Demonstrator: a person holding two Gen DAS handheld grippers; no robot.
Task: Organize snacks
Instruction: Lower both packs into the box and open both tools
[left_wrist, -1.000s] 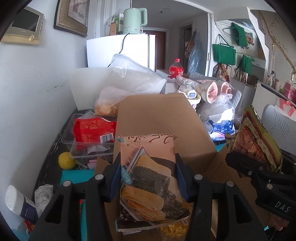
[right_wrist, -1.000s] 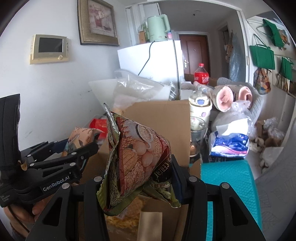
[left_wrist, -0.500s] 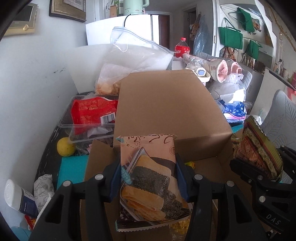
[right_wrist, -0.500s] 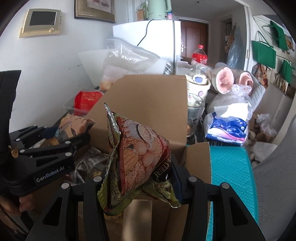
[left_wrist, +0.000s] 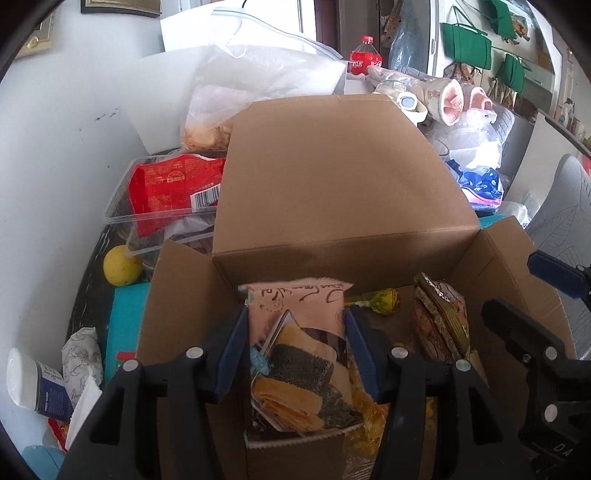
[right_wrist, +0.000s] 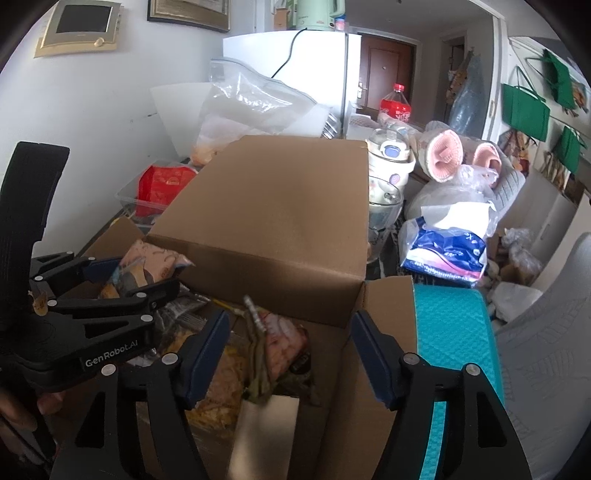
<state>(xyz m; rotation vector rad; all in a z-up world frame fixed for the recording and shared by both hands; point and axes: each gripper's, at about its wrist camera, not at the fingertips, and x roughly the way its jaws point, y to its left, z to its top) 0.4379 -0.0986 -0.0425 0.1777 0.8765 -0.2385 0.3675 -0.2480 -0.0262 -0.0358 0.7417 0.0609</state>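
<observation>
An open cardboard box (left_wrist: 332, 177) fills the middle of both views, its far flap (right_wrist: 280, 206) upright. My left gripper (left_wrist: 295, 354) is shut on a pink cracker packet (left_wrist: 299, 362) and holds it low over the box's left side. My right gripper (right_wrist: 288, 354) is open and empty over the box's right side. The green-brown biscuit bag (right_wrist: 277, 347) lies loose inside the box below it, and also shows in the left wrist view (left_wrist: 441, 325). A yellow lollipop (left_wrist: 384, 300) lies on the box floor.
A clear tray with a red snack bag (left_wrist: 173, 188) and a yellow lemon (left_wrist: 122, 266) sit left of the box. A plastic bag of chips (left_wrist: 229, 96), a cola bottle (right_wrist: 395, 103) and a blue tissue pack (right_wrist: 443, 251) stand behind and right. A teal mat (right_wrist: 454, 332) lies under the box.
My right gripper has opened and the biscuit bag has dropped into the box. Both grippers have lowered toward the box. The left gripper still holds the cracker packet.
</observation>
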